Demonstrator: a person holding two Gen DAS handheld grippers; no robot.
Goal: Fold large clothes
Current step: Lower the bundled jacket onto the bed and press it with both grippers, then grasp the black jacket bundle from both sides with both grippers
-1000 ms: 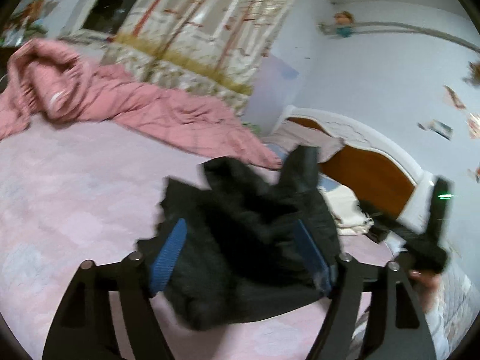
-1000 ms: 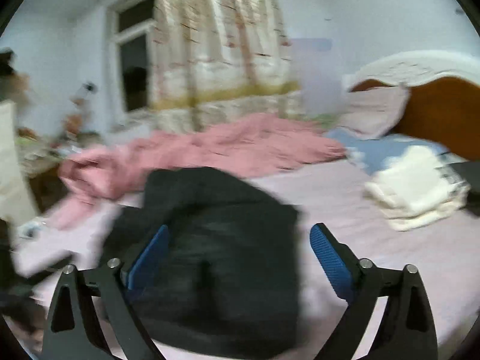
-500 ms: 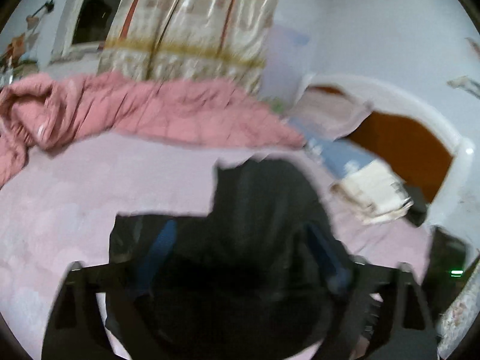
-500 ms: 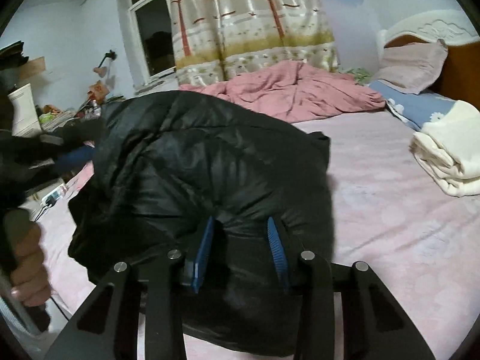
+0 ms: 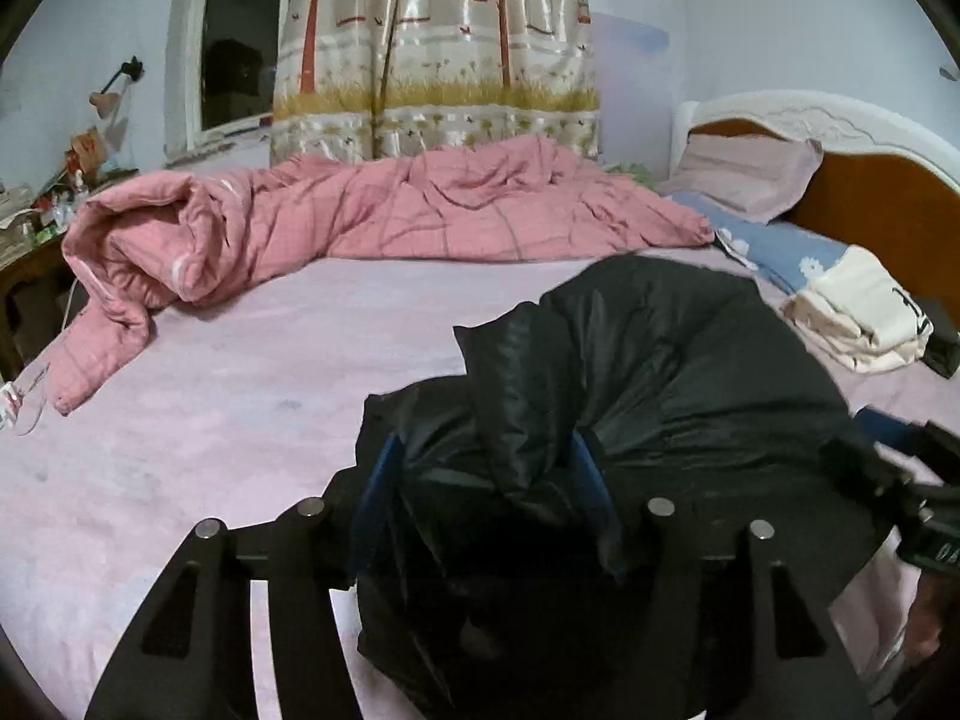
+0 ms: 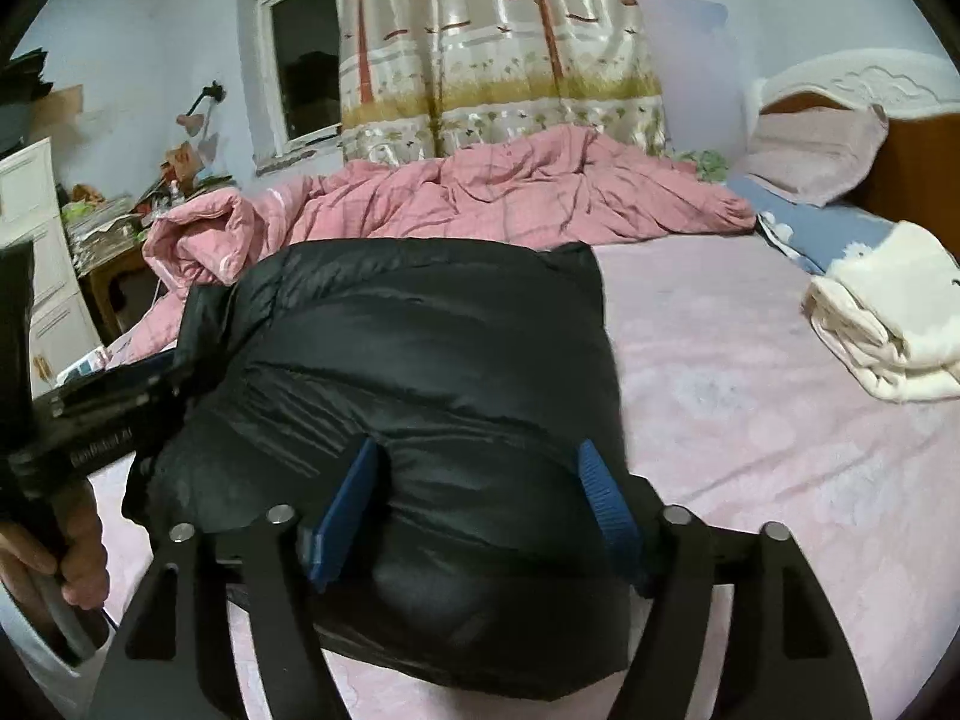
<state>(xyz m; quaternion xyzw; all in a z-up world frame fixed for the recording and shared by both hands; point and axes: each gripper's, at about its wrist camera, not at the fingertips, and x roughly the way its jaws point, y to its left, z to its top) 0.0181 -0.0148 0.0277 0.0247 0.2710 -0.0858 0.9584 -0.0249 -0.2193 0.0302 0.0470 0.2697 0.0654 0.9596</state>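
Observation:
A black puffy jacket [image 5: 660,372] lies bundled on the pink bed sheet [image 5: 210,408]. My left gripper [image 5: 487,474] has a bunched fold of the jacket between its blue pads, which press on it as the jaws are closing. In the right wrist view the jacket [image 6: 420,348] is a rounded, folded mound. My right gripper [image 6: 477,480] straddles its near bulge, its jaws opening and its pads standing wide beside the fabric. The left tool [image 6: 102,408] and the hand [image 6: 78,558] holding it show at that view's left edge.
A crumpled pink quilt [image 5: 372,216] lies across the far side of the bed. A folded cream garment [image 5: 858,312] rests by the pillows [image 5: 750,174] and the wooden headboard [image 5: 870,192]. A cluttered desk [image 6: 102,222] stands left of the bed.
The jacket came down from hanging in the left gripper and now lies bundled on the bed. The right gripper pinched a fold half a second ago, then spread wide again.

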